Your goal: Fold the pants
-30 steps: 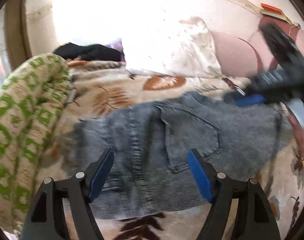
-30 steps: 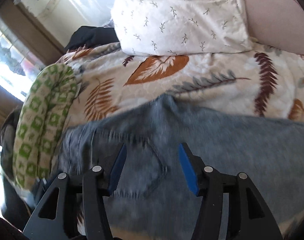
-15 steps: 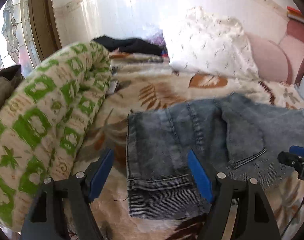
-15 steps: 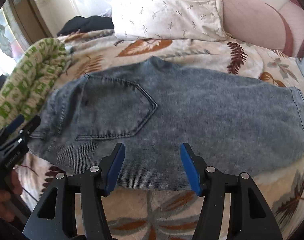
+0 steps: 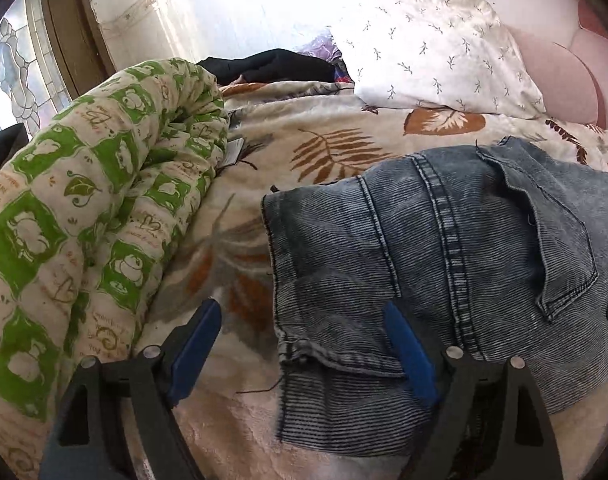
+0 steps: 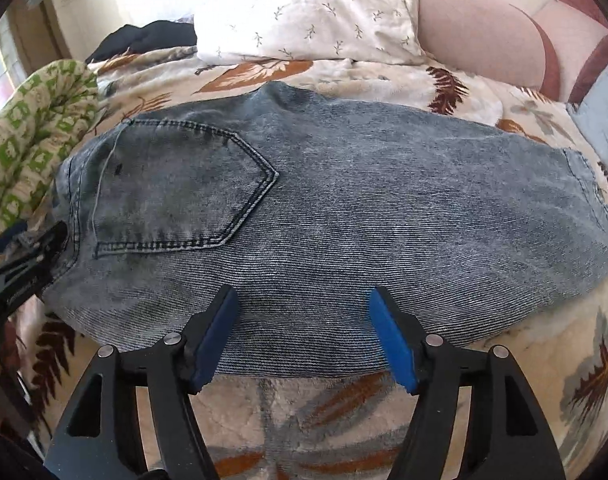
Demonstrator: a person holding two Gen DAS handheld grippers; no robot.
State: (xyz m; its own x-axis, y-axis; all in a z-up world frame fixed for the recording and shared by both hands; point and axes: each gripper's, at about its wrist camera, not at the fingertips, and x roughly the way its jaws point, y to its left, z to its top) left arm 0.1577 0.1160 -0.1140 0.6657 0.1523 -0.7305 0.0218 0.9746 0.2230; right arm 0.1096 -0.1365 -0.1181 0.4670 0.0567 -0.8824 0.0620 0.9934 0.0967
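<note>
the jeans (image 6: 336,220) lie flat on the leaf blanket (image 6: 304,412), already folded lengthwise. my left gripper (image 5: 304,356) and right gripper (image 6: 304,336) are both spread, empty. if i pinch only the top layer, the fold may slip apart.

1. Pants (image 6: 344,216): washed blue-grey denim, dark stitching round the pocket (image 6: 176,192).
2. Blanket (image 5: 336,152): cream with rust, brown and grey leaf prints.
3. Quilt (image 5: 84,220): cream with bright green squares and leaf motifs.
4. Pillow (image 5: 436,52): white with small grey-green sprigs.
5. Headboard (image 6: 480,28): pale pink with darker maroon bands.
6. Pads (image 6: 392,340): blue on black gripper arms.
7. Clothing (image 5: 272,66) behind the quilt: black.
</note>
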